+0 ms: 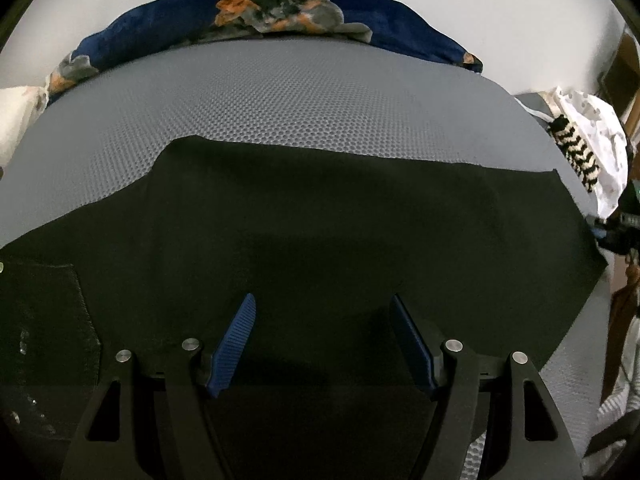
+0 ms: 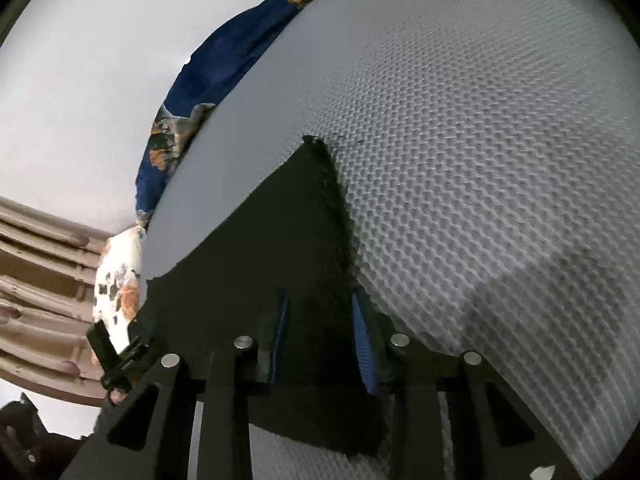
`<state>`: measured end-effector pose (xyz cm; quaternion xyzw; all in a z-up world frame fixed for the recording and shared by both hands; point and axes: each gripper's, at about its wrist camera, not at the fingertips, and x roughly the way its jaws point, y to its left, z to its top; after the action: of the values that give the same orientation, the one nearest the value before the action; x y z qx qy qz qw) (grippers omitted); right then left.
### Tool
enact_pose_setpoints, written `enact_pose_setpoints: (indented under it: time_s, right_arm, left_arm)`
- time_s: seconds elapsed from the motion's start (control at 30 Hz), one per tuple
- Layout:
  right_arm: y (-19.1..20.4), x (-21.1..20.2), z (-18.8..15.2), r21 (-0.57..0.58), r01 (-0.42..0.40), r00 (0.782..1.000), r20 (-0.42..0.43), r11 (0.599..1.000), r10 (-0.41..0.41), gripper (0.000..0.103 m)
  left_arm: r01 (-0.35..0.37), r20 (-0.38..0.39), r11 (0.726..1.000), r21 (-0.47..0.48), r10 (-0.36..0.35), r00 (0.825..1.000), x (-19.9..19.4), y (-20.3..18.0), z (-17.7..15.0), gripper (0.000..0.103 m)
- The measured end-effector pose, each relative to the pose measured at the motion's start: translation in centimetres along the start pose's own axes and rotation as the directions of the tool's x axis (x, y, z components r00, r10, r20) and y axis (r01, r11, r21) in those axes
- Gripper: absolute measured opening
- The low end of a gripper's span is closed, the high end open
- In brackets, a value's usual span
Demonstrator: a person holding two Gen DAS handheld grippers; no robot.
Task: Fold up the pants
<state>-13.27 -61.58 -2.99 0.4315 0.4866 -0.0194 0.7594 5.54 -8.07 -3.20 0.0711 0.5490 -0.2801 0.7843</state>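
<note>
Left wrist view: black pants (image 1: 320, 220) lay flat on the grey honeycomb mattress (image 1: 280, 100), far edge straight across, a patch pocket (image 1: 48, 312) at lower left. Left gripper (image 1: 322, 304) hovered over the cloth w/ blue pads (image 1: 236, 344) spread wide, nothing pinched. Blue floral blanket (image 1: 168, 28) bunched at the far end of the bed.

Right wrist view: pants (image 2: 280, 240) ended in a frayed corner (image 2: 312, 142) on the mattress (image 2: 480, 160). Right gripper (image 2: 320, 300) sat at that edge; pads (image 2: 362, 340) partly apart w/ dark cloth between, but can't tell if it was really pinching.

Judgement: to fold well, grab both layers at the hem, lift both sides evenly, carry across w/o dragging, and line up the edges before release.
</note>
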Motion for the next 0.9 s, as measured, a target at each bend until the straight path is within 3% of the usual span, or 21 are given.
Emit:
enact_pose_setpoints:
  time_s: [0.2,0.47,0.73,0.9]
  right_arm:
    - [0.2,1.0,0.5,0.019,-0.018,1.000,0.014,1.000,0.018,0.012]
    - [1.0,1.2,-0.1,0.029,-0.001,0.999,0.039,1.000,0.000,0.009]
    - [4.0,1.3,-0.9,0.034,0.086,0.991,0.101,0.996,-0.089,0.007]
    - [7.1,1.4,-1.2,0.021,0.083,0.990,0.112,0.996,-0.084,0.007]
  left_arm:
    - [-0.014,0.005,1.000,0.024,0.014,1.000,0.2,-0.3,-0.2,0.073]
    - [-0.054,0.018,0.996,0.077,0.053,0.998,0.6,-1.2,-0.6,0.078]
    - [-0.063,0.019,0.994,0.089,0.062,0.998,0.7,-1.4,-0.8,0.080]
    - [-0.062,0.013,0.994,0.092,0.061,0.998,0.7,-1.4,-0.6,0.080]
